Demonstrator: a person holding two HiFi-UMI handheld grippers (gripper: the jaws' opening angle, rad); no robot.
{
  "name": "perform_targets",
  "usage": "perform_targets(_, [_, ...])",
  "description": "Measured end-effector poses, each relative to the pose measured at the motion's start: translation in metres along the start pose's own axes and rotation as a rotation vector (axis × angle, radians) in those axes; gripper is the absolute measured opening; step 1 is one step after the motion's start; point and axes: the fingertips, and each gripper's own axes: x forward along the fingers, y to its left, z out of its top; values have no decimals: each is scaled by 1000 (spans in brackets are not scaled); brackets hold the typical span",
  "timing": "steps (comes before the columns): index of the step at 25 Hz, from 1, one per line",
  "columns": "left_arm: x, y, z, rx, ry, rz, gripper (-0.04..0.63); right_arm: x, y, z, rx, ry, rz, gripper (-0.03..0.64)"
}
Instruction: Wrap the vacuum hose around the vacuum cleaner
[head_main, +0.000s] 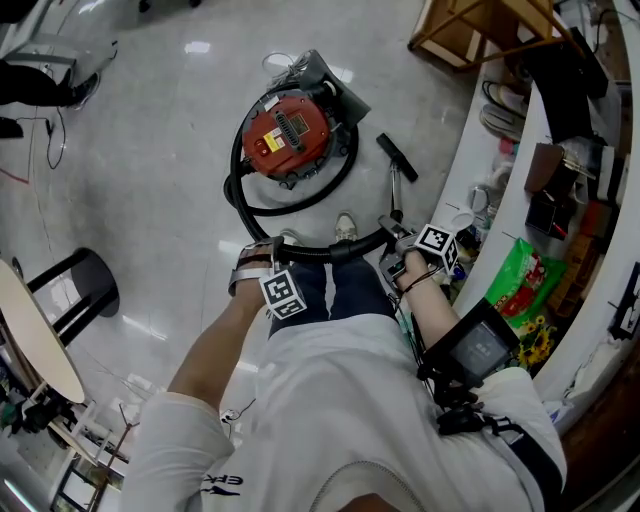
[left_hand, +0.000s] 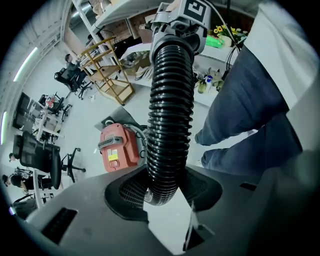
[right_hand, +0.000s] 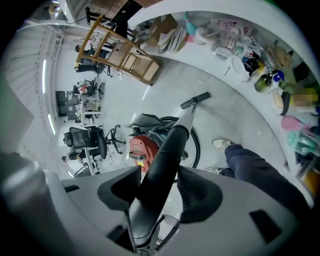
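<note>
The red vacuum cleaner (head_main: 285, 135) (left_hand: 115, 150) (right_hand: 141, 152) stands on the pale floor ahead of my feet. Its black ribbed hose (head_main: 300, 252) (left_hand: 170, 115) loops round the body's near side, rises on the left and crosses in front of my legs. My left gripper (head_main: 262, 252) (left_hand: 162, 192) is shut on the hose, which runs straight out from between its pads. Over on the right, my right gripper (head_main: 400, 250) (right_hand: 157, 187) is shut on the smooth black wand (right_hand: 167, 150). The wand slopes down to the floor nozzle (head_main: 397, 157) (right_hand: 195, 100).
A curved white counter (head_main: 520, 140) crowded with bottles and packets runs along the right. A wooden rack (head_main: 470, 30) stands at the far right. A black stool (head_main: 80, 285) and a round table (head_main: 35, 335) are at the left. My shoes (head_main: 345, 225) are just behind the hose loop.
</note>
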Motion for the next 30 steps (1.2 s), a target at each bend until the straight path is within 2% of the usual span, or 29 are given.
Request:
perform_targets(3, [-2, -3, 3, 17, -13, 2, 176, -2, 3, 1, 6, -2, -3, 219])
perform_targets(7, [-7, -12, 18, 31, -53, -3, 176, -9, 10, 12, -13, -54, 2, 215])
perform_targets(13, [-10, -30, 44, 2, -87, -25, 176, -20, 14, 31, -52, -82, 7, 213])
perform_targets(19, [-10, -34, 61, -11, -106, -15, 176, -29, 19, 45, -74, -101, 31, 207])
perform_targets(30, [8, -21, 105, -97, -143, -12, 176, -14, 88, 91, -317, -54, 146, 202])
